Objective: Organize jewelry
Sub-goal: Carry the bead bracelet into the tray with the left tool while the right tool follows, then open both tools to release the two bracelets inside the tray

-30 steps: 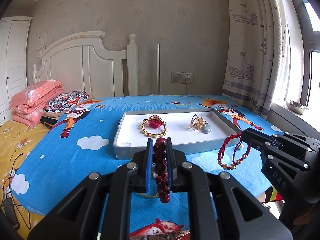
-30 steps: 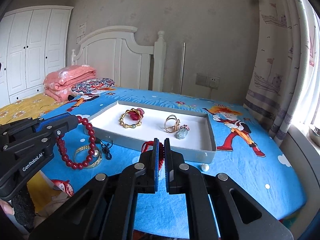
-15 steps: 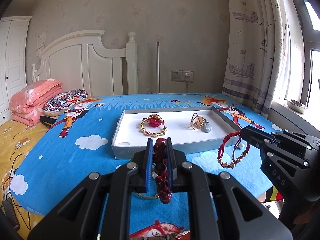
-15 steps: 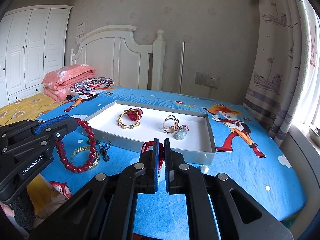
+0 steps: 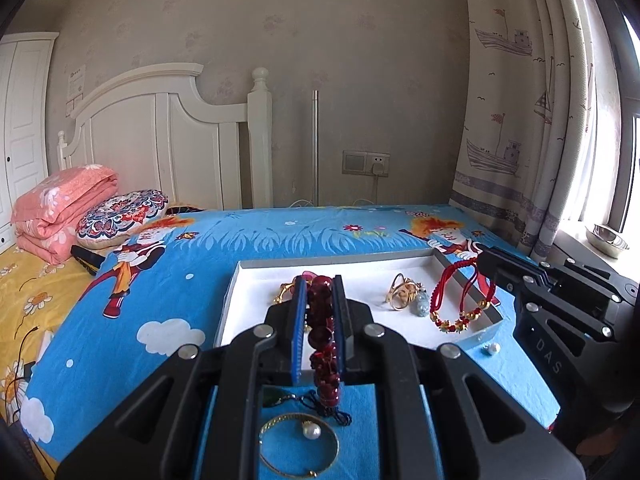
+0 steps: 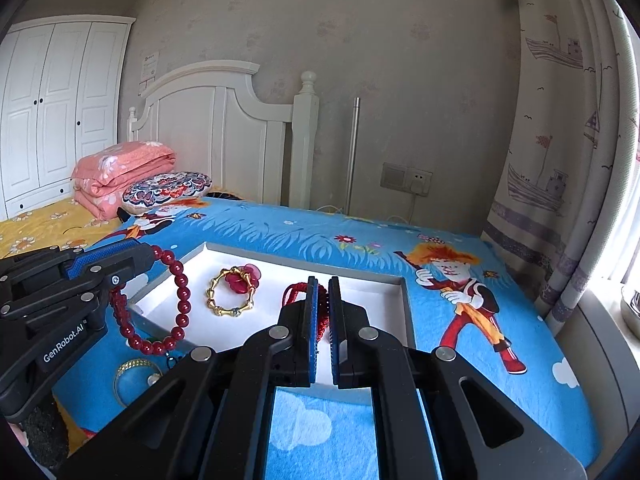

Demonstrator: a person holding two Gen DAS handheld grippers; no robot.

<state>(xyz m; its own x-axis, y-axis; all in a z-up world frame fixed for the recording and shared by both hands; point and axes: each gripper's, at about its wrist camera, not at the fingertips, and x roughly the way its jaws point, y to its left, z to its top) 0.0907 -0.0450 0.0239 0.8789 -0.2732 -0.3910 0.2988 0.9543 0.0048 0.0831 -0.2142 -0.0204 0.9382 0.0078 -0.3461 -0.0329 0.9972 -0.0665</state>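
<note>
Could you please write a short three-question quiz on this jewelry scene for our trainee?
1. True or false: the left gripper is shut on the bead bracelet.
2. What hangs from the right gripper? A) red cord bracelet B) gold bangle C) pearl
3. Fill in: the gold ring lies inside the ____.

Key: 1 true; 2 A; 3 tray.
</note>
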